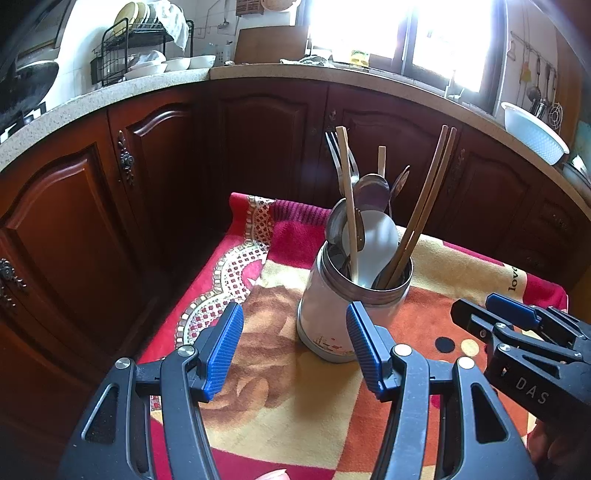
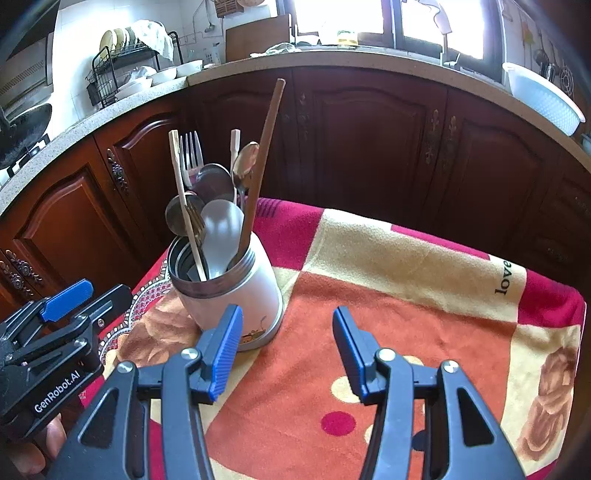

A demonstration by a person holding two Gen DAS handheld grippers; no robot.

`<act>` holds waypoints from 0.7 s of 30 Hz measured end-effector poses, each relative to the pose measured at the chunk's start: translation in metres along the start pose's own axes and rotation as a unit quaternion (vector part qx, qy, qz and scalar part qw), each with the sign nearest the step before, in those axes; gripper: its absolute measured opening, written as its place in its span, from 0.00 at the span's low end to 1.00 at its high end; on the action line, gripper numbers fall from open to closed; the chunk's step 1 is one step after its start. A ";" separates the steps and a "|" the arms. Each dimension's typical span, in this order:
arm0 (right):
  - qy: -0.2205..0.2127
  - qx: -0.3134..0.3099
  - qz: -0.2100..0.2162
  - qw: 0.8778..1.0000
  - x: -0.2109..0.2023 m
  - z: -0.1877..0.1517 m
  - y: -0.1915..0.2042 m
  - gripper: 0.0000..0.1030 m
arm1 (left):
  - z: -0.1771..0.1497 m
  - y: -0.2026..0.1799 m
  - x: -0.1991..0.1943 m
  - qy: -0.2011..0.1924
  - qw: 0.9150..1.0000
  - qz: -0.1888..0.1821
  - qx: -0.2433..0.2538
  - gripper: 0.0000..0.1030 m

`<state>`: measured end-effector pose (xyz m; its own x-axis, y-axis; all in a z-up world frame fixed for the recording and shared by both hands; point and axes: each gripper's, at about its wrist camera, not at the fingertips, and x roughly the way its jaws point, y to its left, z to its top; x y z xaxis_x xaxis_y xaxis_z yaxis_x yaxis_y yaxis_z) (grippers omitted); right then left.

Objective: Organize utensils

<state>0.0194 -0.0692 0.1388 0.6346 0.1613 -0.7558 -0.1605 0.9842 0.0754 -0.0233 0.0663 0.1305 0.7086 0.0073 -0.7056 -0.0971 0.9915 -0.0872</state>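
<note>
Both left tongs [image 1: 294,345] and right tongs [image 2: 287,347] apart, clamping nothing. Spoons [image 2: 221,236], fork [image 2: 192,155], chopsticks [image 1: 424,206] upright in the jar [image 1: 340,314].

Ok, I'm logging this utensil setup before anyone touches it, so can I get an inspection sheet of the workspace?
Surface: patterned blanket covers the table.
Job's things: white canister stands upright on the blanket, holding chopsticks, a fork, metal spoons and a white spoon.
Clutter: nothing seen loose on the blanket.
Grippers: left gripper open, empty, before the canister; right gripper open, empty, beside it.
Cables: nothing seen.
Surroundings: dark wooden cabinets, a dish rack, bright window.
</note>
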 end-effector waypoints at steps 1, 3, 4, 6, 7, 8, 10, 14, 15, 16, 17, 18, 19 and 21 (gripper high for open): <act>0.000 0.000 0.001 1.000 0.000 0.000 0.000 0.51 | 0.000 0.000 0.000 0.001 1.000 0.000 0.000 0.81; 0.000 0.000 0.001 1.000 0.000 0.000 0.000 0.51 | 0.000 0.000 0.001 0.002 1.000 0.002 0.001 0.81; -0.001 0.001 0.001 1.000 0.000 0.000 0.000 0.51 | 0.000 -0.001 0.001 0.002 1.000 0.002 0.002 0.81; -0.001 0.002 0.002 1.000 0.000 -0.001 0.000 0.51 | 0.000 -0.001 0.000 0.002 1.000 0.002 0.002 0.81; 0.000 0.002 0.003 1.000 0.001 -0.001 -0.001 0.51 | 0.000 -0.001 0.000 0.002 1.000 0.003 0.001 0.81; 0.000 0.002 0.002 1.000 0.000 -0.001 -0.001 0.51 | 0.000 -0.001 0.000 0.002 1.000 0.002 0.001 0.81; 0.000 0.002 0.003 1.000 0.000 -0.001 -0.001 0.51 | 0.000 -0.001 0.000 0.001 1.000 0.003 0.002 0.81; -0.001 0.002 0.004 1.000 0.001 -0.002 0.000 0.51 | 0.000 -0.002 0.000 0.001 1.000 0.004 0.003 0.81; 0.000 0.002 0.005 1.000 0.001 -0.002 0.000 0.51 | 0.000 -0.002 0.000 0.000 1.000 0.003 0.003 0.81; 0.000 0.002 0.005 1.000 0.000 -0.002 0.000 0.51 | -0.001 -0.003 0.000 0.000 1.000 0.002 0.003 0.81; 0.000 0.002 0.006 1.000 0.001 -0.002 0.000 0.51 | -0.001 -0.003 0.000 0.001 1.000 0.003 0.003 0.81; 0.000 0.001 0.006 1.000 0.001 -0.002 0.000 0.51 | -0.001 -0.003 -0.001 0.001 1.000 0.004 0.004 0.81; 0.000 0.001 0.005 1.000 0.001 -0.003 0.000 0.51 | -0.001 -0.004 -0.001 0.000 1.000 0.004 0.005 0.81; 0.001 0.002 0.006 1.000 0.001 -0.003 0.000 0.51 | -0.001 -0.004 -0.001 0.001 1.000 0.003 0.005 0.81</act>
<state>0.0172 -0.0692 0.1361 0.6307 0.1736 -0.7563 -0.1655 0.9823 0.0875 -0.0242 0.0619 0.1308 0.7069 0.0138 -0.7072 -0.0942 0.9927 -0.0748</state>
